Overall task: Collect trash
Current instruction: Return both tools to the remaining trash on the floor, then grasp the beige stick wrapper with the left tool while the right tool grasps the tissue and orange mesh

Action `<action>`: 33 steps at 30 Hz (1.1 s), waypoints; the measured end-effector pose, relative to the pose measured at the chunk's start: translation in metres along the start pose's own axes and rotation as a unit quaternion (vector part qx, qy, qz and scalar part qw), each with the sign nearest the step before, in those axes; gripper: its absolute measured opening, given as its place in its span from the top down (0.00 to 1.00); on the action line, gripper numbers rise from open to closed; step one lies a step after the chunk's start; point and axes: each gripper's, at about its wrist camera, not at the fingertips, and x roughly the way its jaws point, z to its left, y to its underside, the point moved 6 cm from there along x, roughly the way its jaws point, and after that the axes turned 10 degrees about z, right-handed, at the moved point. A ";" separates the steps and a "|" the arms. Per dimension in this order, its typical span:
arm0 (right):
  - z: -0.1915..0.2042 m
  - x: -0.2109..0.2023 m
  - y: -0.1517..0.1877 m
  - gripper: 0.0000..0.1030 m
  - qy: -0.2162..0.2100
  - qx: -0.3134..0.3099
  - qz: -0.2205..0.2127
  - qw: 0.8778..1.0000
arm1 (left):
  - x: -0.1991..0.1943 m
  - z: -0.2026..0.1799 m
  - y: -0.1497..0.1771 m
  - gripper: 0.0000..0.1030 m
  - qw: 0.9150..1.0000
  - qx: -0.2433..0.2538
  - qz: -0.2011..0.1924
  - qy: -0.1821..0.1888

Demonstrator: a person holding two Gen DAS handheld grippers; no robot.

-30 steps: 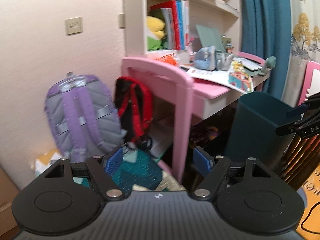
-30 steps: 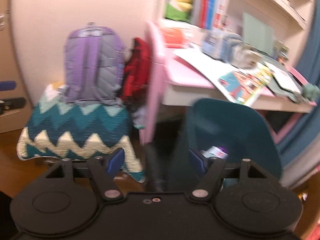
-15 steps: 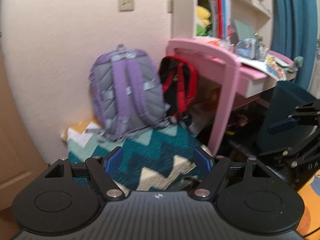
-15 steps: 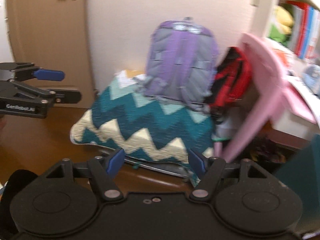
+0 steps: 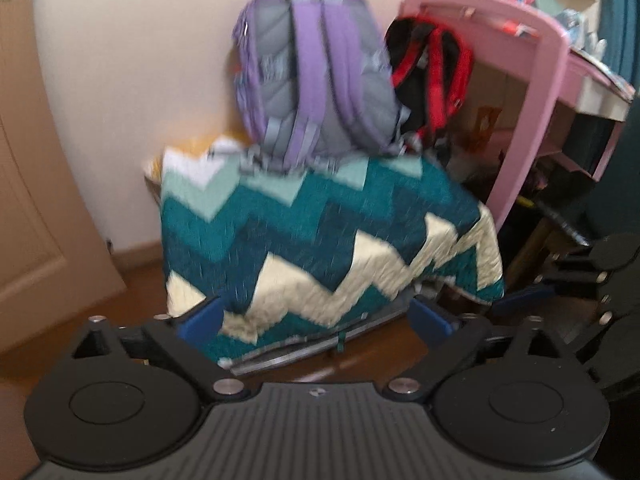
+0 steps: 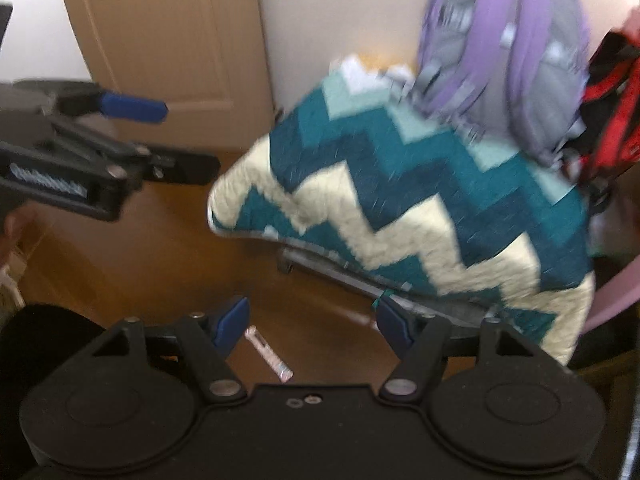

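Observation:
A small pink-and-white wrapper lies on the wooden floor, just ahead of my right gripper and a little left of centre between its fingers. That gripper is open and holds nothing. A second pale strip lies on the floor near its right fingertip; blur hides what it is. My left gripper is open and empty, facing a teal zigzag quilt. In the right wrist view the left gripper hangs open at the left, above the floor.
A purple backpack rests on the quilt against the wall, with a red-and-black backpack beside it. A pink desk stands to the right. A wooden door is on the left. The right gripper shows at the right edge.
Both views swung left and down, away from the desk and the teal bin, onto the quilt, backpacks and floor. The wrapper came into the right view. Both grippers stayed open.

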 end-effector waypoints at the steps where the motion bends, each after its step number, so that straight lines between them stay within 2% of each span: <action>1: 0.001 0.018 0.002 0.32 0.000 -0.001 0.009 1.000 | 0.014 0.007 0.005 0.03 1.000 -0.004 0.009 0.003; 8: -0.009 0.135 0.029 0.32 0.017 -0.010 0.065 0.998 | 0.124 0.052 0.048 0.03 0.995 -0.035 0.093 0.022; 10: -0.015 0.166 0.043 0.32 0.011 0.001 0.089 0.996 | 0.151 0.052 0.062 0.03 0.993 -0.017 0.114 0.021; 14: -0.020 0.225 0.073 0.32 0.004 0.007 0.146 0.989 | 0.204 0.041 0.097 0.03 0.985 0.065 0.156 0.022; 19: -0.020 0.283 0.108 0.33 0.001 0.008 0.196 0.980 | 0.264 0.026 0.148 0.03 0.965 0.143 0.213 0.045; 24: -0.016 0.327 0.141 0.33 -0.032 0.020 0.245 0.969 | 0.311 0.012 0.194 0.03 0.942 0.216 0.246 0.071; 26: -0.014 0.344 0.153 0.33 -0.037 0.005 0.263 0.964 | 0.328 0.009 0.214 0.03 0.933 0.237 0.262 0.076; 33: -0.002 0.395 0.186 0.33 -0.033 -0.072 0.308 0.948 | 0.377 0.008 0.266 0.03 0.907 0.278 0.306 0.085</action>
